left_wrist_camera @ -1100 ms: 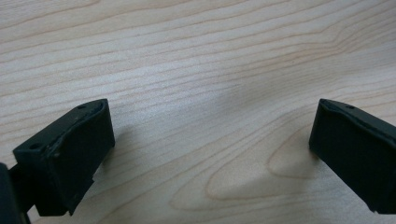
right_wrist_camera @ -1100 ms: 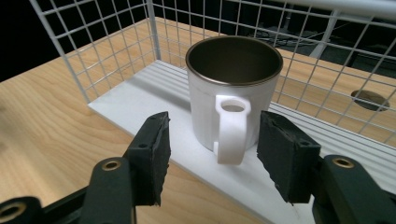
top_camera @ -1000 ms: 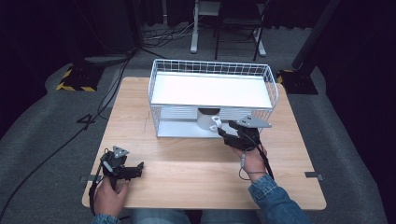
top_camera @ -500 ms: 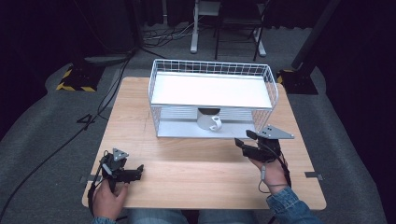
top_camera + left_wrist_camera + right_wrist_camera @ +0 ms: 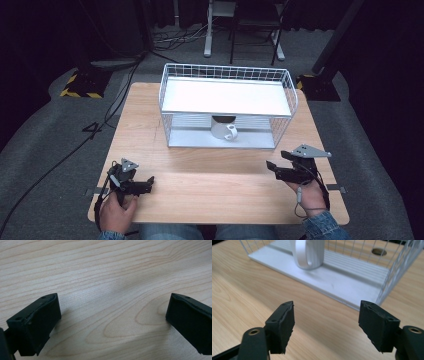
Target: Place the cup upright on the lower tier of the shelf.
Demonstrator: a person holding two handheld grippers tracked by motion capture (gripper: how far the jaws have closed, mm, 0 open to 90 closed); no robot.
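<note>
The white ceramic mug with a loop handle (image 5: 223, 130) stands upright on the lower shelf of the white wire two-tier rack (image 5: 227, 75), handle turned toward the near side, tucked under the solid white upper shelf. The right gripper (image 5: 271, 167) sits over the near right part of the light wooden table (image 5: 210, 185), well apart from the mug, pointing left. Its jaws have just been opening and now stand spread with nothing between them; in the right gripper view the mug (image 5: 308, 253) shows beyond them, past the rack's open front. The rack's wire side wall rises at the right of that view, clear of the jaws. Over at the near left, the left gripper (image 5: 148, 183) lies low on the tabletop, jaws spread wide over bare wood. Beyond the table, a black cable (image 5: 60, 155) trails across the grey floor.
</note>
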